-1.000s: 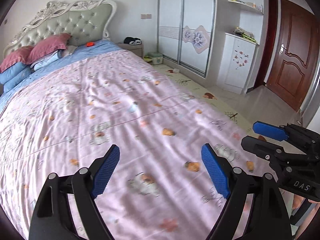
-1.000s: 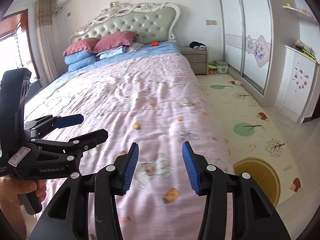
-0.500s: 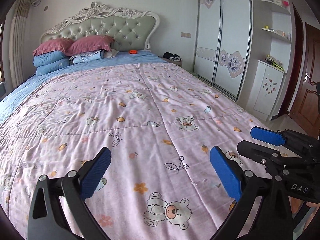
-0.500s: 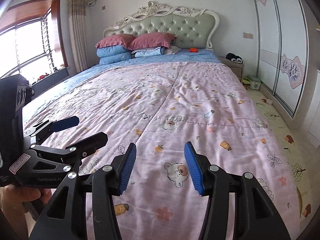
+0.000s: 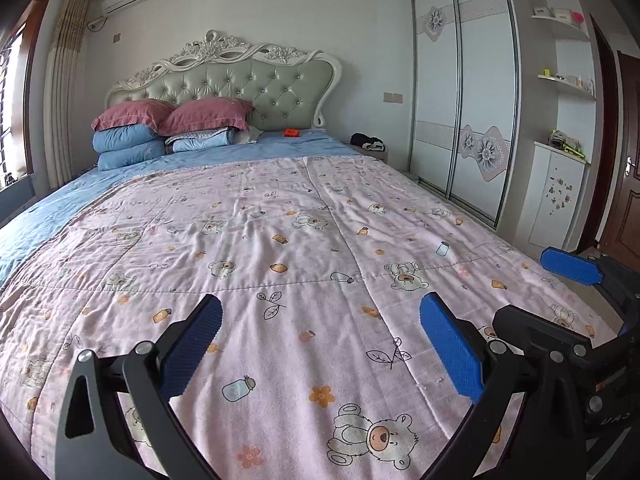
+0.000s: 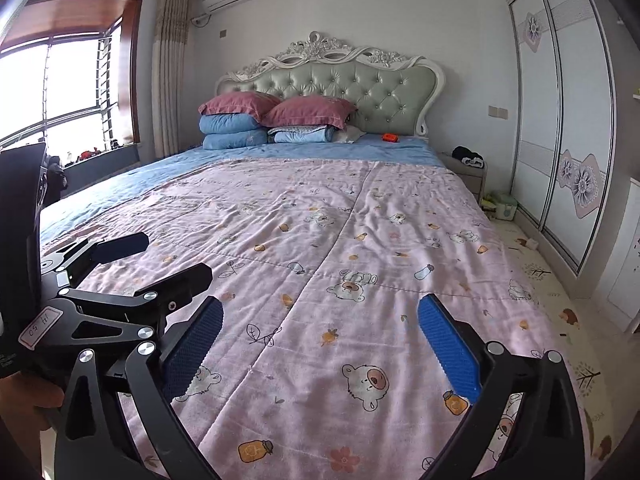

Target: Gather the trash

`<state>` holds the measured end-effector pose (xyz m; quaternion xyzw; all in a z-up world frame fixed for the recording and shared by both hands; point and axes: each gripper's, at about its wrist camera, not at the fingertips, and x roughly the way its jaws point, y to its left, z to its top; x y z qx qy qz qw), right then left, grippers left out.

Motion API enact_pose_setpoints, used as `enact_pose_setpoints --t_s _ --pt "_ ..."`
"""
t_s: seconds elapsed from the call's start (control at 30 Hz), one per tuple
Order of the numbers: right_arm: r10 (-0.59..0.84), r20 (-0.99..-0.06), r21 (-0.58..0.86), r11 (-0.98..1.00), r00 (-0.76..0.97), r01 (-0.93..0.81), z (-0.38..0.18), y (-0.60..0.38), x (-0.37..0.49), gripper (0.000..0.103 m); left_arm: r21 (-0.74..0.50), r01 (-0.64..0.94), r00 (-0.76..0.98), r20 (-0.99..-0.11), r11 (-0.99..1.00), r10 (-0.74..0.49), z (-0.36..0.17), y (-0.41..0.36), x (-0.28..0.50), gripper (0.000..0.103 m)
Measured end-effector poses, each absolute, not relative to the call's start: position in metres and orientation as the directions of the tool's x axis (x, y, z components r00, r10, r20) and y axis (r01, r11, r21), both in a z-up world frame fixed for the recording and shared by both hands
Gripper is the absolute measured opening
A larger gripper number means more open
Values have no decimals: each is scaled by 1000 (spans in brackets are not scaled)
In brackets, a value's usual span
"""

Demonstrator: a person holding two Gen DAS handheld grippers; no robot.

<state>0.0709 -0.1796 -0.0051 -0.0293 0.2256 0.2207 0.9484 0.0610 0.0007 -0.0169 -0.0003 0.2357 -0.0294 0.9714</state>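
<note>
My left gripper (image 5: 320,340) is open and empty, held over the foot of a bed with a pink printed quilt (image 5: 304,240). My right gripper (image 6: 320,340) is open wide and empty, beside it over the same quilt (image 6: 344,240). A small orange object (image 5: 291,132) lies on the blue sheet near the headboard, far from both grippers; it also shows in the right wrist view (image 6: 390,137). The right gripper's blue pad (image 5: 570,266) shows at the right edge of the left wrist view, and the left gripper (image 6: 120,272) shows at left in the right wrist view.
Stacked pink and blue pillows (image 5: 160,128) lie at the headboard (image 5: 256,84). A nightstand (image 6: 466,168) with dark items stands right of the bed. A sliding wardrobe (image 5: 460,104), a white cabinet (image 5: 556,196) and a brown door (image 5: 624,184) line the right wall. A window (image 6: 60,88) is left.
Both grippers have tilted up and swung left, so the whole bed and headboard are now in view. The right gripper's fingers have spread much wider. The left gripper stays open.
</note>
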Motion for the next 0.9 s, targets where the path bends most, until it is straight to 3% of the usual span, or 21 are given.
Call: enact_pose_setpoints --t_s 0.4,0.9 --pt "407 -440 71 904 800 -421 -10 -184 76 94 -64 11 890 -455 998 -39 -17 23 64 99" --pt "398 -441 75 910 805 -408 -12 -183 78 94 -18 -8 892 -452 1000 -1 -15 27 66 99"
